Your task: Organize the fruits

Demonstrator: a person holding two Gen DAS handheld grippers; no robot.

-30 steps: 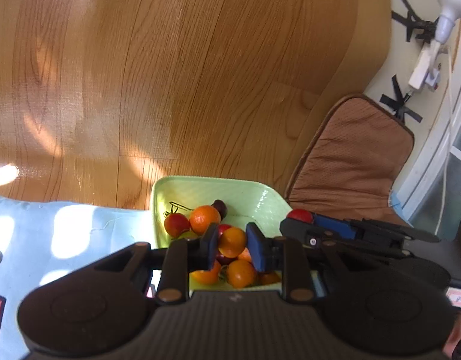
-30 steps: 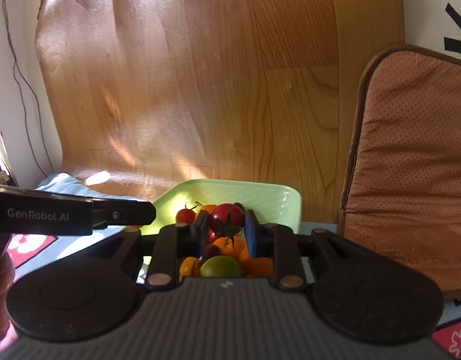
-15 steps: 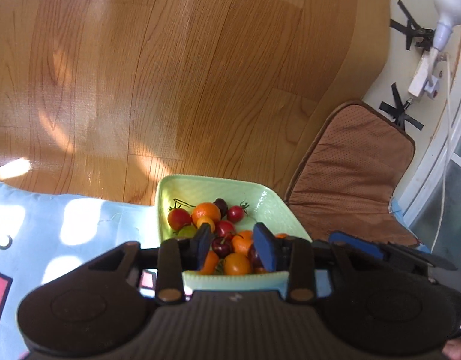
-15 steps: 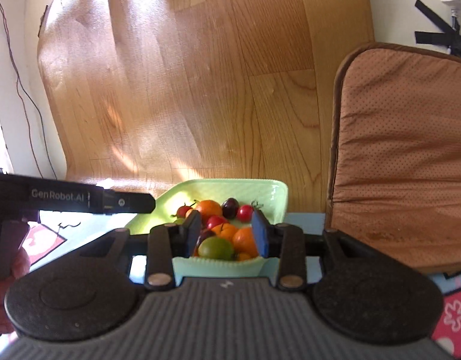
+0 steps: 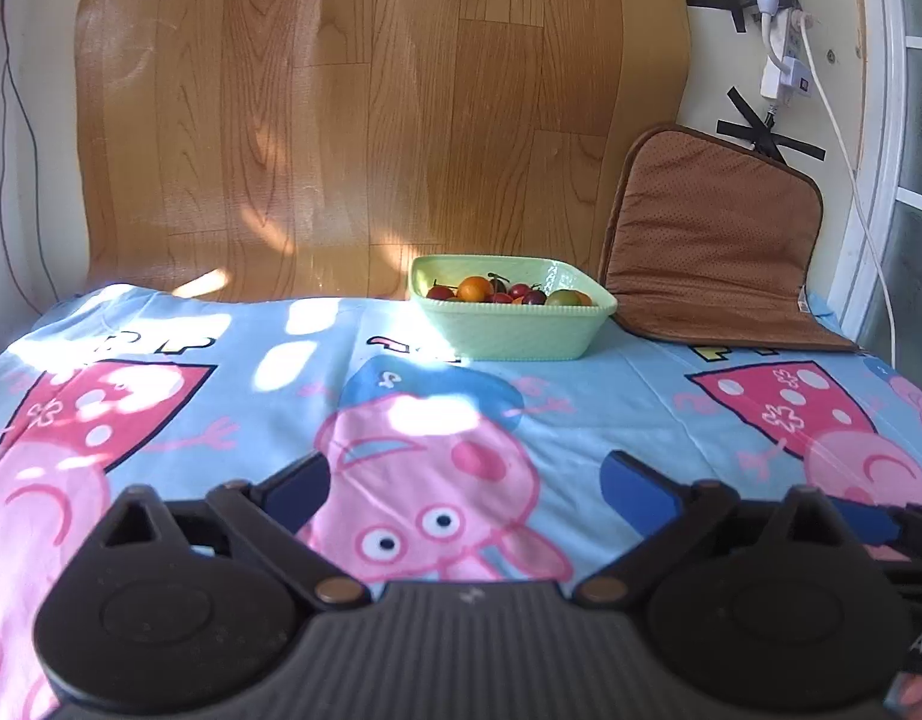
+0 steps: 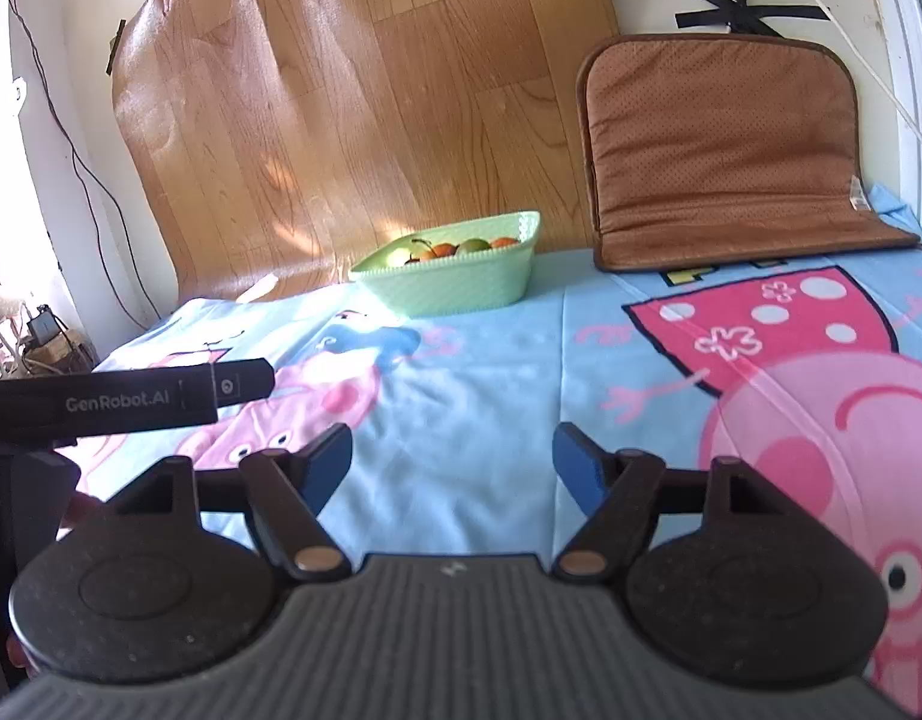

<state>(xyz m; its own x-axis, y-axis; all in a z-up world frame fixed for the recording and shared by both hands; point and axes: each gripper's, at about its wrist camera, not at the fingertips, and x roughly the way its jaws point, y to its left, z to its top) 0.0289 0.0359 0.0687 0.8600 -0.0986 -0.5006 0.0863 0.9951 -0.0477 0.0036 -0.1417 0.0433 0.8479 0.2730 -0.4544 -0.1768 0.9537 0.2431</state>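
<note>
A pale green bowl (image 5: 514, 333) stands at the far edge of the blue cartoon-print cloth and holds several small fruits (image 5: 474, 288): orange, red, dark and green ones. It also shows in the right wrist view (image 6: 455, 285). My left gripper (image 5: 463, 483) is open and empty, low over the cloth, well short of the bowl. My right gripper (image 6: 452, 462) is open and empty too, also back from the bowl. The left gripper's black body (image 6: 131, 399) shows at the left of the right wrist view.
A brown cushion (image 5: 712, 240) leans on the wall right of the bowl, also in the right wrist view (image 6: 724, 150). A wood-pattern sheet (image 5: 371, 120) covers the wall behind. White cables and a plug (image 5: 784, 69) hang at far right. The cloth (image 6: 490, 372) spreads in front.
Both grippers let their fruit go over the bowl, then pulled far back and opened wide. The bowl now stands far ahead instead of right under the fingers.
</note>
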